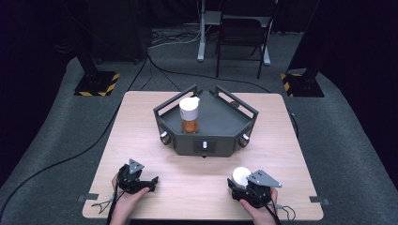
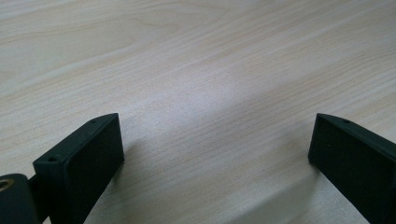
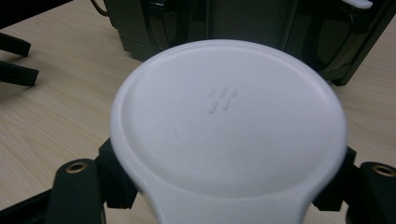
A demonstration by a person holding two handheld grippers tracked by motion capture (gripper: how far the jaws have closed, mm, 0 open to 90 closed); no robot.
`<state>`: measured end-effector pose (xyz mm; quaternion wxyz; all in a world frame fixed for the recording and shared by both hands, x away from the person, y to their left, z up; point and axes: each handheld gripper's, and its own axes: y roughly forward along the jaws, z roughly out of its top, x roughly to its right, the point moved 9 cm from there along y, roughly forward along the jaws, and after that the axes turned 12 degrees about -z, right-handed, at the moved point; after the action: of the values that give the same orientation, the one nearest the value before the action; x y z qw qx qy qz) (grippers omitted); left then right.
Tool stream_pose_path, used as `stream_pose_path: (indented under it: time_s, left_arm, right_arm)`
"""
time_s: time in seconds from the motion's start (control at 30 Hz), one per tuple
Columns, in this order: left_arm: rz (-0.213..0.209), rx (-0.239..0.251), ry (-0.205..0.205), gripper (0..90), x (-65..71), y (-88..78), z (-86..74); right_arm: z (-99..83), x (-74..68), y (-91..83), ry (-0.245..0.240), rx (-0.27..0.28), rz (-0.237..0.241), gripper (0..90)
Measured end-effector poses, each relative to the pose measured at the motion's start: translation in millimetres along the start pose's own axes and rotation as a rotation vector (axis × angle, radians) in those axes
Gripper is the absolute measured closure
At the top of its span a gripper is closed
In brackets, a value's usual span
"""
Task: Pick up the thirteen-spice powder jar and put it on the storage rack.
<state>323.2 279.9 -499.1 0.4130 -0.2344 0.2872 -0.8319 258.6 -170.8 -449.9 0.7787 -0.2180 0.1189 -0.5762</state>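
Right gripper view, white lid hides clamped fingers, bottle below unseen, left gripper fingers apart.

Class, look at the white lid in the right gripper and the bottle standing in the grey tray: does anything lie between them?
Only the tray's front wall. The right gripper is shut on the white lid, and bare table leads to the tray; the bottle stands behind that wall.

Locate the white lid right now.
High view: the white lid is near the table's front right, clamped in the right gripper, in front of the grey tray.
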Motion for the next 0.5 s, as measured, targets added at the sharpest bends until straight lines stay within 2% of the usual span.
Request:
stream_pose_path:
  time_s: [0.13, 0.5]
  left_arm:
    - [0.000, 0.000, 0.000, 3.1, 0.0, 0.0, 0.0]
    - [-0.001, -0.003, 0.003, 2.8, -0.2, 0.2, 0.4]
  right_arm:
    - [-0.1, -2.3, 0.3, -0.020, 0.014, -0.004, 29.3]
    - [6.1, 2.1, 4.1, -0.025, 0.009, 0.000, 29.6]
